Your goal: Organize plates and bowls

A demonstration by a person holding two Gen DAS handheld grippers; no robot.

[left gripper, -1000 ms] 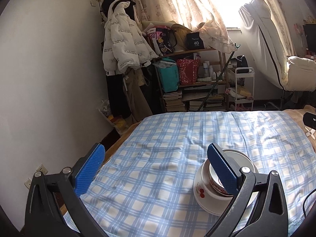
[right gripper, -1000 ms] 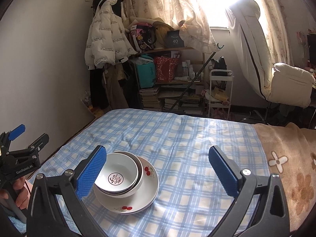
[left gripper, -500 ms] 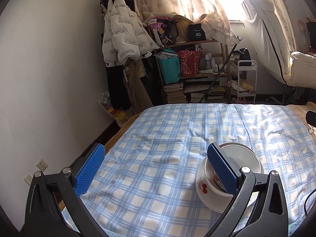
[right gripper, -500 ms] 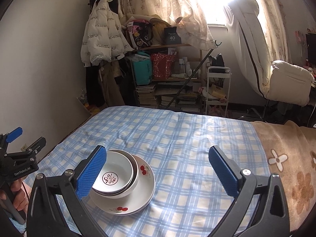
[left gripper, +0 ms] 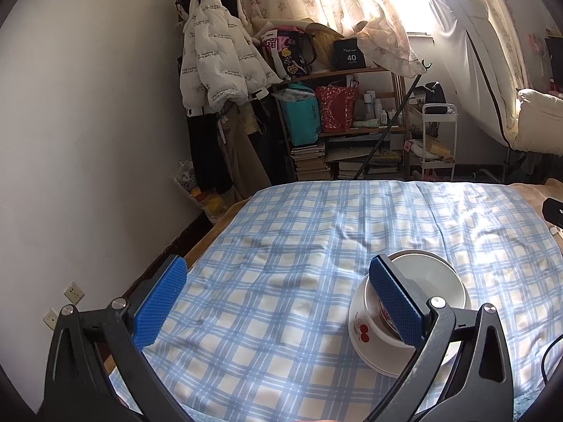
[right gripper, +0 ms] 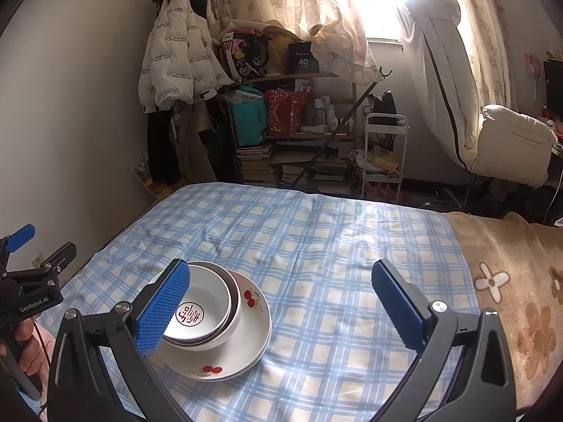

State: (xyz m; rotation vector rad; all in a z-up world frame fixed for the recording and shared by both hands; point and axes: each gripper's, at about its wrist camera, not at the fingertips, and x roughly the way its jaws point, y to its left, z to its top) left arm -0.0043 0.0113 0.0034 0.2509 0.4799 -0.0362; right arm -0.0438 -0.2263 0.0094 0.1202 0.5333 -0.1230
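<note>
Both hand-held grippers (left gripper: 278, 299) (right gripper: 281, 302) gape released above the blue-checked bedsheet (right gripper: 334, 246), stacked white ceramic bowls (right gripper: 204, 311) on cherry-printed plates (right gripper: 246, 348) at eight o'clock, near its edge.

Glossy glazed bowls (right gripper: 202, 311) and plate (right gripper: 246, 346), soft checked cloth (right gripper: 316, 246), fuzzy blanket (right gripper: 510, 281), dimpled rubbery pads (right gripper: 163, 311)

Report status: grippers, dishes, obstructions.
Left gripper open, empty. Right gripper open, empty. Bowls nested on cherry plate, on checked cloth. Nothing in the way.

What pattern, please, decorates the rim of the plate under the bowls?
Red cherries on white, on the plate, clearest in the right wrist view.
</note>
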